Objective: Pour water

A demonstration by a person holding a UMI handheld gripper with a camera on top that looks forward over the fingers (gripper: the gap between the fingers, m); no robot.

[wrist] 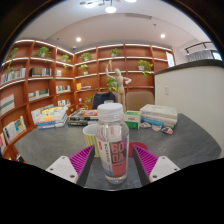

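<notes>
— What is the gripper (112, 160) doing in the gripper view?

— Its jaws are closing on a clear bottle (113, 140), the magenta pads (82, 159) pressing against it from both sides. The bottle is standing upright between them, white cap (111, 109) on top, a pink label with white lettering facing the camera.

— Is it resting on anything?

— Its base is sitting low between the jaws over the dark table (45, 145); whether it is touching the surface, I cannot tell.

— And beyond the jaws?

— Stacks of books and boxes (158, 117) are lying along the table's far edge. Further back, wooden shelves (35, 75) carrying books and potted plants are running across the wall.
</notes>
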